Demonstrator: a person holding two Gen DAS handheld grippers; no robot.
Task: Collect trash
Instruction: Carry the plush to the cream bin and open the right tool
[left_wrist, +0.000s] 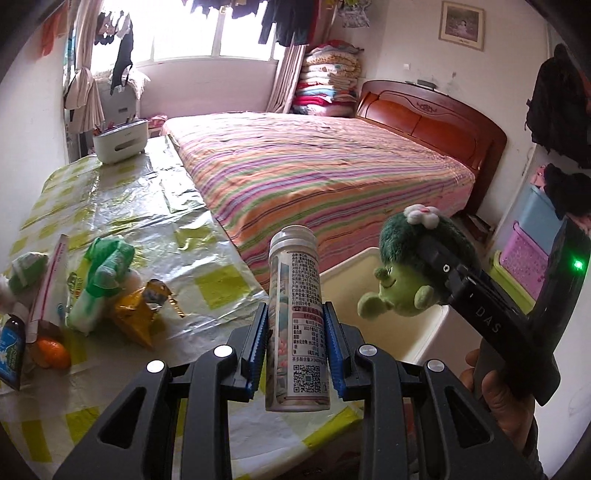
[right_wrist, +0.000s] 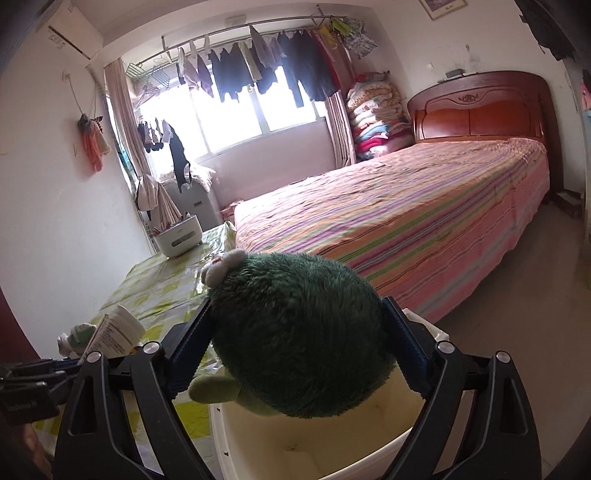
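Note:
My left gripper (left_wrist: 295, 332) is shut on a white labelled plastic bottle (left_wrist: 295, 314), held upright over the table's front edge. The bottle also shows in the right wrist view (right_wrist: 114, 332) at the left. My right gripper (right_wrist: 299, 350) is shut on a green plush toy (right_wrist: 295, 332) with a dark furry top and a small white flower. It holds the toy above a white bin (right_wrist: 332, 450). In the left wrist view the toy (left_wrist: 410, 273) hangs over the bin (left_wrist: 417, 332), right of the bottle.
On the table (left_wrist: 129, 206) with a yellow-checked plastic cover lie a gold wrapper (left_wrist: 140, 306), a green and white packet (left_wrist: 99, 284), an orange (left_wrist: 51, 352) and a dark blue bottle (left_wrist: 13, 350). A white caddy (left_wrist: 118, 142) stands at the far end. A striped bed (left_wrist: 314, 173) lies beyond.

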